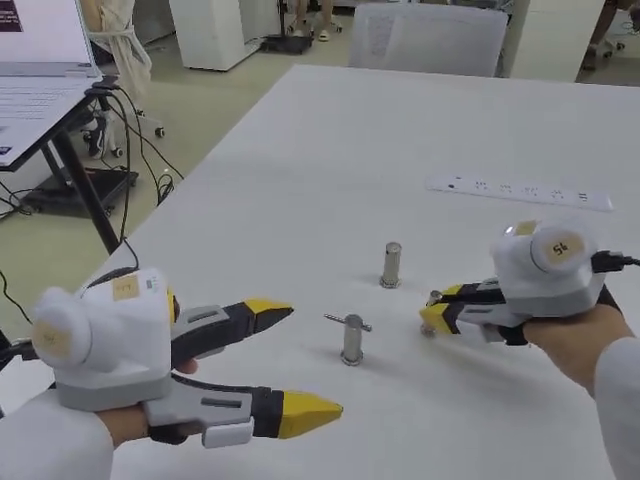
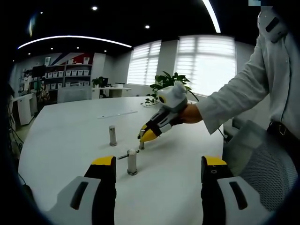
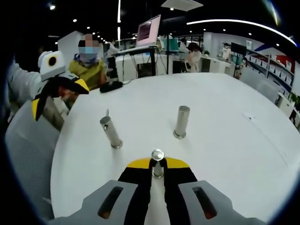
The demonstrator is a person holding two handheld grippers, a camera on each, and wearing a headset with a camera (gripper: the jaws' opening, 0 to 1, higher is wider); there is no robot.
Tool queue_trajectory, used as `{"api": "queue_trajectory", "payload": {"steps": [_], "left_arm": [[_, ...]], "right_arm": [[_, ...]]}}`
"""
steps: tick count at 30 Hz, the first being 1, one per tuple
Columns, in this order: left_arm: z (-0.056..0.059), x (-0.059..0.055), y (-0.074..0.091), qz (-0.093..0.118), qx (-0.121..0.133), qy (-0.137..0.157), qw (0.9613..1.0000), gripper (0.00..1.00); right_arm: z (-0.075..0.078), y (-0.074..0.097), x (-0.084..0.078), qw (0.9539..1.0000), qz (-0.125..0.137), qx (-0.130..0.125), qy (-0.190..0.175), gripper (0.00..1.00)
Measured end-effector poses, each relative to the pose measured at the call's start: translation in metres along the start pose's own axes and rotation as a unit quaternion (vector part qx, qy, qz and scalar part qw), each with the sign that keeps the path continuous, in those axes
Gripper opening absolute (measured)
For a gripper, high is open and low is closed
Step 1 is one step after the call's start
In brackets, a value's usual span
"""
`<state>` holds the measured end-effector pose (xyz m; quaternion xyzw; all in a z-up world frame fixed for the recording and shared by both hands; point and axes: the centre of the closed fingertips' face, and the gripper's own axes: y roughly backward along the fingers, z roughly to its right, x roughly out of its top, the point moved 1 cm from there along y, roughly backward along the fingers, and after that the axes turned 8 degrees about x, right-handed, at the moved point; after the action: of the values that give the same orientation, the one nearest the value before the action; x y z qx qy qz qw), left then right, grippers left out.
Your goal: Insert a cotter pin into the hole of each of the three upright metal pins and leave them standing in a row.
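Yellow-tipped left gripper [image 1: 312, 360], nearest at 7 o'clock, hangs over the white table [image 1: 330, 150] with its jaws spread apart and empty. Just past it stands a short steel pin [image 1: 352, 345] with a thin cotter pin [image 1: 340, 320] through its head. A plain steel pin [image 1: 391, 265] stands at its 1 o'clock. At its 3 o'clock the right gripper [image 1: 434, 318] pinches a third steel pin [image 3: 157, 155], its jaws hiding the pin's lower part. A white power strip [image 1: 520, 192] lies beyond at 1 o'clock.
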<state>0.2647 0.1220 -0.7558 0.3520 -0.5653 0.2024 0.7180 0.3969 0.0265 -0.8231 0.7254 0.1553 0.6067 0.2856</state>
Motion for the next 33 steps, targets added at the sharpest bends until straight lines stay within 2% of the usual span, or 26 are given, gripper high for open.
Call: {"api": "queue_trajectory", "payload": {"steps": [7, 18, 26, 33], "left_arm": [[0.010, 0.003, -0.002, 0.000, -0.010, -0.005, 0.9999, 0.74], [0.022, 0.003, -0.005, -0.005, -0.026, -0.012, 0.9996, 0.74], [0.023, 0.000, -0.004, -0.010, -0.031, -0.015, 0.9993, 0.74], [0.024, -0.002, -0.003, -0.012, -0.033, -0.016, 0.9993, 0.74]], "right_arm": [[-0.014, 0.017, -0.002, 0.9998, 0.009, 0.019, 0.003, 0.10], [-0.044, 0.037, -0.006, 0.9982, 0.014, 0.055, 0.019, 0.10], [-0.063, 0.040, -0.011, 0.9958, 0.015, 0.085, 0.031, 0.10], [-0.084, 0.036, -0.017, 0.9916, 0.012, 0.118, 0.051, 0.10]]}}
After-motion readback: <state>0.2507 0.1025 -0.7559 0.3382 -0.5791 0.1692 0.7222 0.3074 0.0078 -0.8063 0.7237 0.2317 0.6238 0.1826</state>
